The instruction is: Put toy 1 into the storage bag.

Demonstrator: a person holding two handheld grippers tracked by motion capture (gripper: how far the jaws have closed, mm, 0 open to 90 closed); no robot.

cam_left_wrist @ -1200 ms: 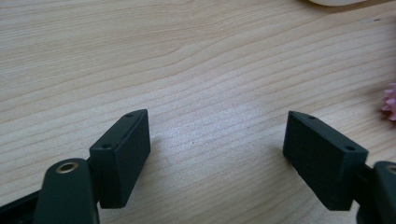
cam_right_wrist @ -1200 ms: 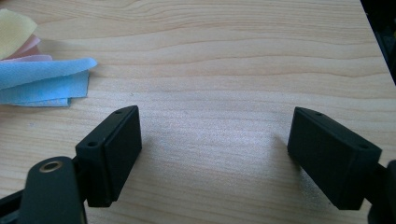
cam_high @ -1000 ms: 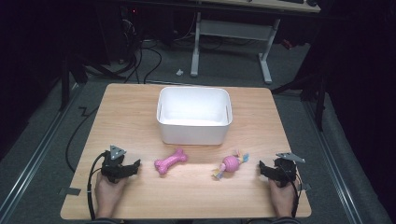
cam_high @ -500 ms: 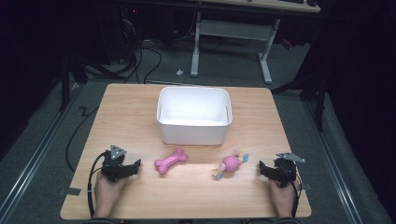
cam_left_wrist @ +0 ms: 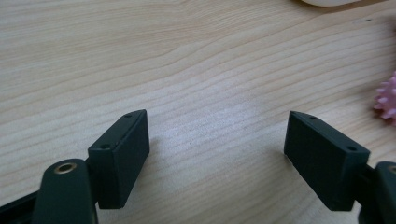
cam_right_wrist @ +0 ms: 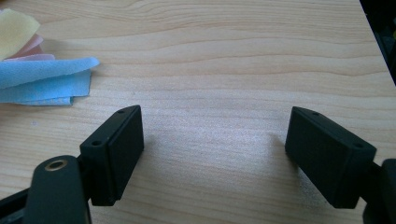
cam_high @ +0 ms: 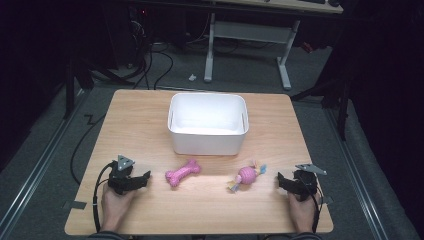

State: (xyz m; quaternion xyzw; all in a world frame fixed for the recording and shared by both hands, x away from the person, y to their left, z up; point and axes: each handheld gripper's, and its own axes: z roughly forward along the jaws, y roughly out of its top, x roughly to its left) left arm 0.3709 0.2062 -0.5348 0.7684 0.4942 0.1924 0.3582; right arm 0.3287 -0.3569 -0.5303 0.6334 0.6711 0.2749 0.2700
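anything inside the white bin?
The white bin looks empty in the high view: bare white floor and far wall. Its near wall hides the strip of floor just behind it. The pink bone lies outside, on the table.

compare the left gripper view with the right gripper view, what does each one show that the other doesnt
Left gripper view alone: a spiky pink toy edge at the right border and a bit of the white bin at the top. Right gripper view alone: blue and yellow fabric strips at the upper left, plus the table's edge at the upper right. Shared: each looks along its own open black jaws, left gripper and right gripper, with bare wood between.
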